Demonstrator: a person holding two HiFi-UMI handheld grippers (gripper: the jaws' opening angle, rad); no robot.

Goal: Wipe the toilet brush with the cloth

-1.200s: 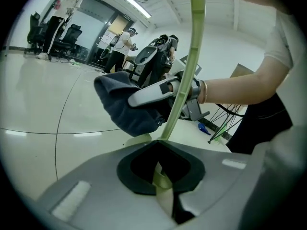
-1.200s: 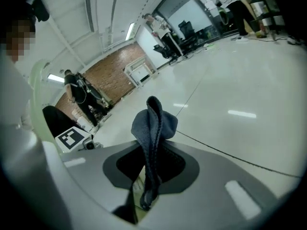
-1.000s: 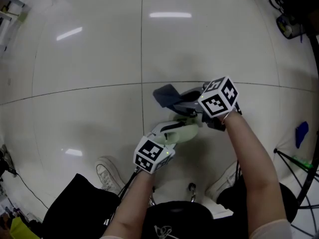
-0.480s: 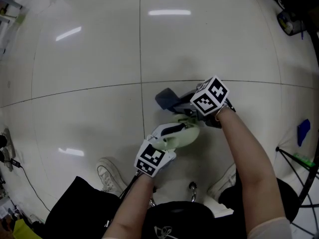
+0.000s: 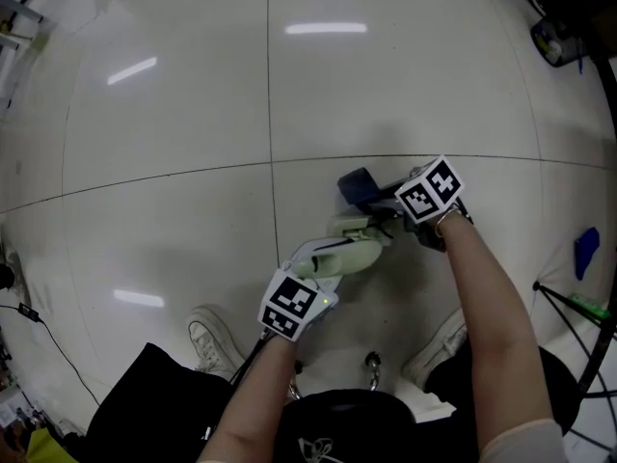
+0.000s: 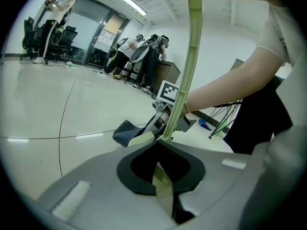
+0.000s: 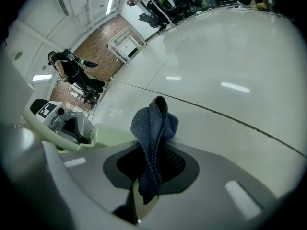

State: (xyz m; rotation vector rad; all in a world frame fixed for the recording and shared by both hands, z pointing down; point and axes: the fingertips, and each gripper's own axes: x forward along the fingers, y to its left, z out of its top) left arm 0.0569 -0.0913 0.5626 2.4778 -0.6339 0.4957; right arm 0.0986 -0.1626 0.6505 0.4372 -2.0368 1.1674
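Observation:
A pale green toilet brush (image 5: 355, 256) is held off the floor between both grippers. My left gripper (image 5: 323, 263) is shut on its handle, which runs as a thin green rod (image 6: 191, 61) up out of the jaws. My right gripper (image 5: 388, 207) is shut on a dark blue cloth (image 5: 358, 187), which sits just beyond the brush's far end. In the right gripper view the cloth (image 7: 153, 126) stands folded between the jaws, and the green brush (image 7: 84, 139) lies just to its left, close to or touching the cloth. The cloth (image 6: 127, 132) also shows past the brush in the left gripper view.
Glossy white tiled floor with dark joint lines (image 5: 270, 85). The person's shoes (image 5: 208, 331) stand below the grippers. A blue object (image 5: 583, 256) and black stand legs (image 5: 578, 321) are at the right edge. People and office chairs (image 6: 144, 56) are far off.
My right gripper has carried the cloth to the right, closer in over the brush's far end. The left gripper and brush have barely shifted.

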